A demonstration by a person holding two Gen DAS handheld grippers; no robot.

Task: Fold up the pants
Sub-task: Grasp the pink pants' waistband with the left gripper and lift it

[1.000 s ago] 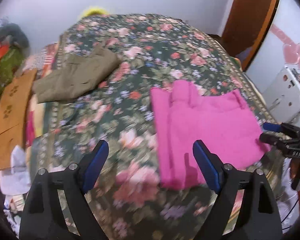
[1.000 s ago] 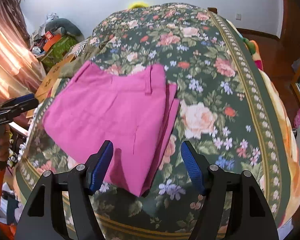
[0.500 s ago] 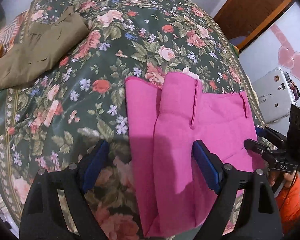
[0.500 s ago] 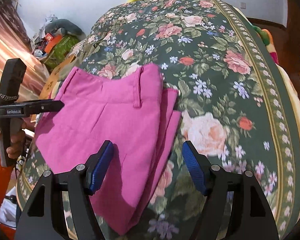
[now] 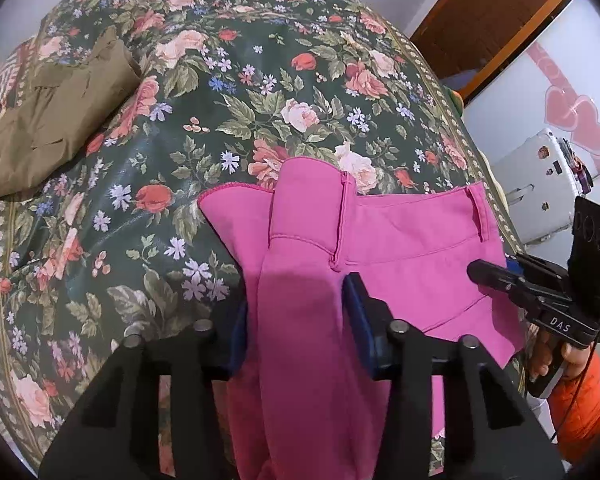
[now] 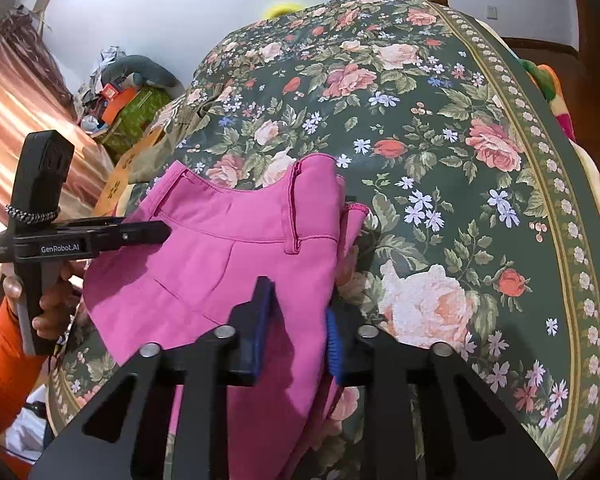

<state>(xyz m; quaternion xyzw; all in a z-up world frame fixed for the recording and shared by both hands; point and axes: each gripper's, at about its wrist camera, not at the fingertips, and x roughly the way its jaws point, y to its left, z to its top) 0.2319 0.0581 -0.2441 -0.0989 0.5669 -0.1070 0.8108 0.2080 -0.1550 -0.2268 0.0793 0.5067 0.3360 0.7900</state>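
Note:
Folded pink pants (image 5: 400,240) lie on the floral bedspread (image 5: 260,80), waistband away from me. My left gripper (image 5: 300,320) points steeply down, its jaws closing on a raised fold of the pants, and the cloth fills the gap between the blue pads. In the right wrist view my right gripper (image 6: 298,328) is closing the same way on a bunched ridge of the pink pants (image 6: 220,264). Each view shows the other tool at the far side of the pants: the right gripper (image 5: 476,272) and the left gripper (image 6: 156,232). A hand in an orange sleeve holds each.
Olive-brown folded pants (image 5: 52,120) lie at the far left of the bed. A white appliance (image 5: 540,184) and a wooden door (image 5: 480,12) stand to the right. A clutter pile (image 6: 128,92) and a curtain (image 6: 20,120) are on the left. The bed's near edge is just below the grippers.
Both grippers came down onto the pink pants. Their jaws went from wide open to pinched on the cloth, which now bunches up between the pads.

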